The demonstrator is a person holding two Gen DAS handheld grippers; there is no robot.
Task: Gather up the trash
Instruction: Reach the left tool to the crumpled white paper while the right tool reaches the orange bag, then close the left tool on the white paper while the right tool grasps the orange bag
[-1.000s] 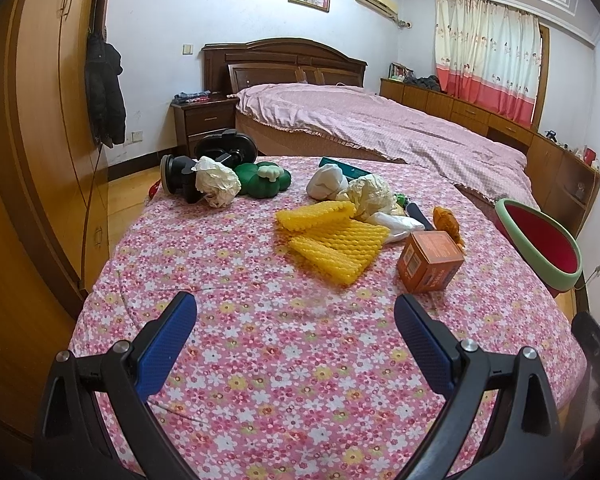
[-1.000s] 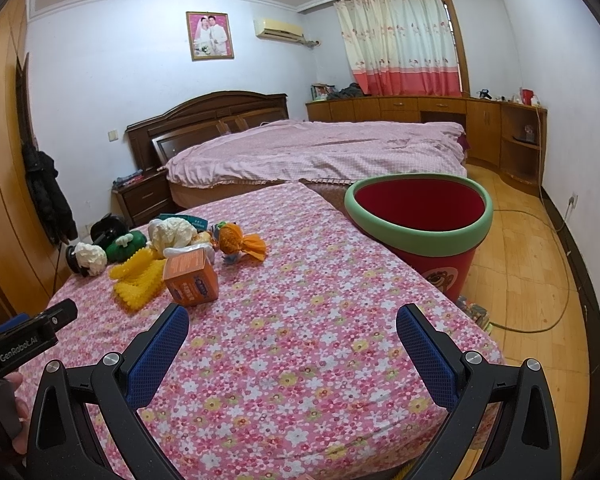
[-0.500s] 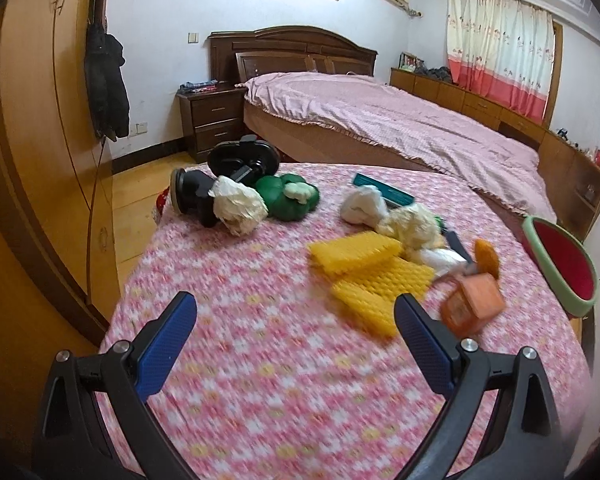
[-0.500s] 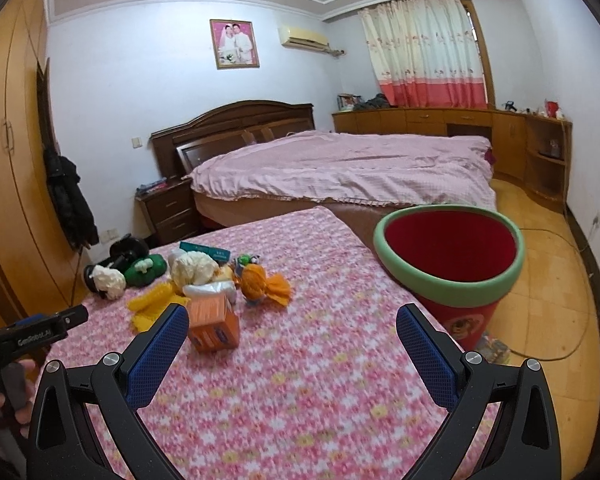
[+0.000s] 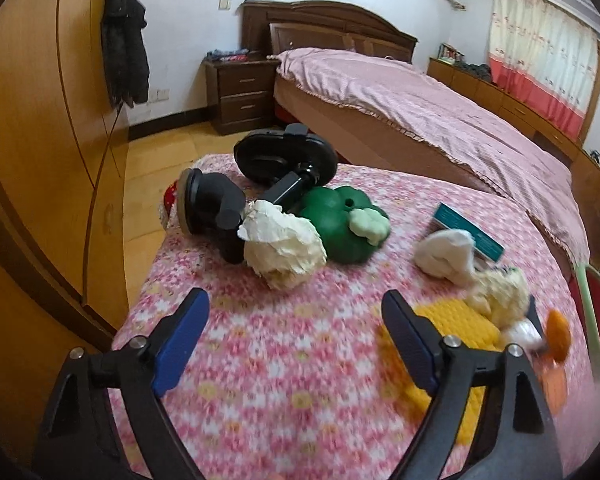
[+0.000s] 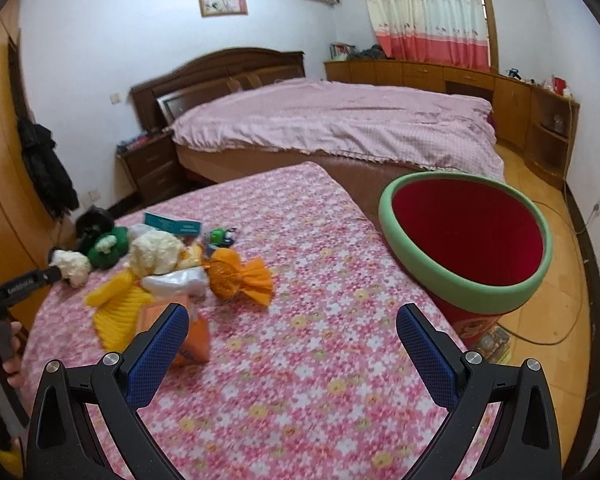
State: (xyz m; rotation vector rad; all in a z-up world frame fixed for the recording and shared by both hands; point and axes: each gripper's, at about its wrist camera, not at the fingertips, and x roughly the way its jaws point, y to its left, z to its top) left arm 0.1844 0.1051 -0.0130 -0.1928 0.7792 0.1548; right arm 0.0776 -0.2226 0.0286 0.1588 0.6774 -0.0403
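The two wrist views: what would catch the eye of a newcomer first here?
Probably the red bin with a green rim, standing on the floor beside the flowered pink tablecloth. Next, the clutter on that cloth: a crumpled white paper ball ahead of the open left hand-held gripper, touching a green toy, with yellow foam netting nearby.

Your surface: table in a pink flowered cloth [image 5: 284,364] | on it: crumpled paper ball [image 5: 282,248], green toy [image 5: 340,224], yellow foam net [image 6: 120,300], orange box [image 6: 194,340], teal box [image 6: 172,224]
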